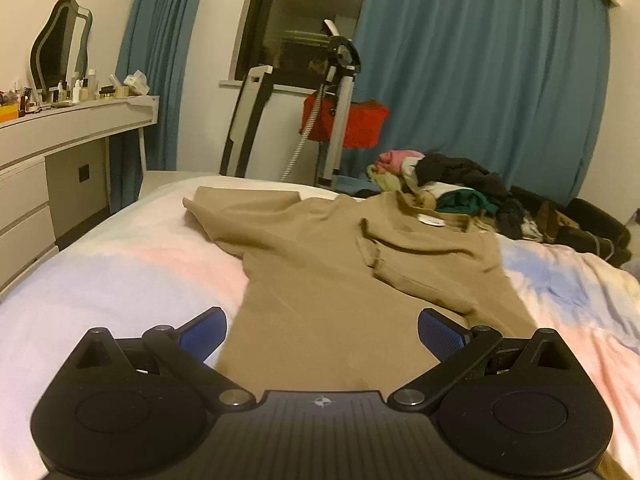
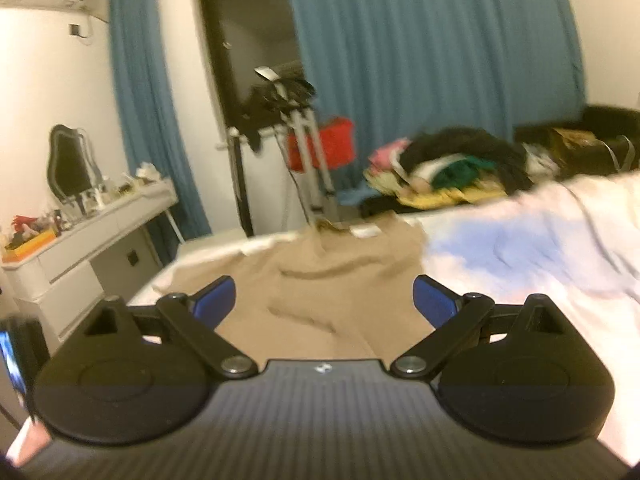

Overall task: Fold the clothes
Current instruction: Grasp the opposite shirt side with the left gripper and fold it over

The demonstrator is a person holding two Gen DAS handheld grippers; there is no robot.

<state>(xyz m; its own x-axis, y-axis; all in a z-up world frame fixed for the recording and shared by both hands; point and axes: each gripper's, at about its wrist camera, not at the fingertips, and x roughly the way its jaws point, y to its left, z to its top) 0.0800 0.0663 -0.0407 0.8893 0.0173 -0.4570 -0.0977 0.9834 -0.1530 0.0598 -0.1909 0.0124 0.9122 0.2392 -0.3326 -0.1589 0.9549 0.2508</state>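
Tan short-sleeved cotton shirt [image 1: 320, 264] lies spread on the pastel pink-and-blue bedsheet [image 1: 120, 272], collar toward the far edge beside a heap of mixed unfolded clothes [image 1: 448, 184]; one sleeve looks already turned in over the body, the other lies out toward the far left corner. Left gripper [image 1: 322, 334] and right gripper [image 2: 324, 300] both hover over the near hem, blue pads spread wide, nothing between them. Judged mid-fold: next move needs a pinch on that outlying sleeve or the hem.

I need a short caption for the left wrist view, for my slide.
Open left claw above a tan shirt spread on the bed, unfolded clothes pile behind.
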